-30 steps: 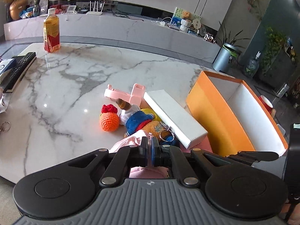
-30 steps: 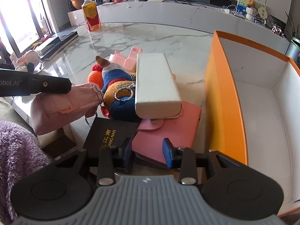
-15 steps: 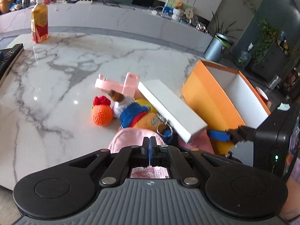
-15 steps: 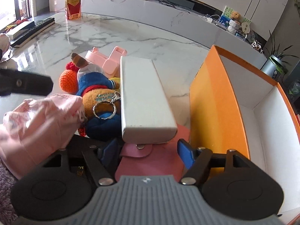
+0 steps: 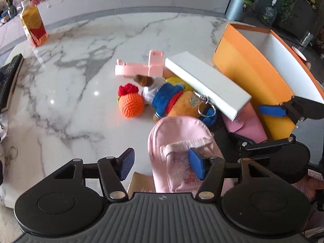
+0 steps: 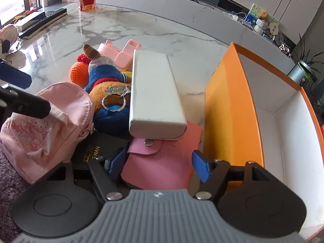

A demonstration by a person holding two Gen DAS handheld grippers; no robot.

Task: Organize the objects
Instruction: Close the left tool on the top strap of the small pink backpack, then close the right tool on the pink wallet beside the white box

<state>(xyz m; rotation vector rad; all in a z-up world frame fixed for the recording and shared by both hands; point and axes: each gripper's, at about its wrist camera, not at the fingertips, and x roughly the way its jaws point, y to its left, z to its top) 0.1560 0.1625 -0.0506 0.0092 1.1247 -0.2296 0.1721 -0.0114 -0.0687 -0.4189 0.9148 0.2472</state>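
Observation:
My left gripper (image 5: 162, 162) is opening, with the pink cap (image 5: 180, 139) lying loose under its right finger and no pad pressing on it. The cap rests by a black booklet (image 6: 97, 147) at the table's near edge. My right gripper (image 6: 158, 162) is also opening. Its fingers straddle a pink wallet (image 6: 162, 162) without squeezing it. A white box (image 6: 154, 97) lies tilted across the wallet's far end and a plush toy (image 6: 107, 85). An orange crochet ball (image 6: 78, 74) and a pink stand (image 6: 119, 52) lie just beyond. The open orange box (image 6: 228, 111) stands to the right.
A juice bottle (image 5: 33, 28) stands at the far left of the marble table (image 5: 81, 50). A black keyboard (image 5: 10, 77) and a key ring (image 5: 12, 151) lie at the left edge. Purple fleece (image 6: 8, 172) sits below the cap. A grey plant pot (image 5: 237, 6) stands beyond the table.
My left gripper went from shut on the pink cap to wide open, and the cap now lies free. My right gripper's jaws widened over the pink wallet.

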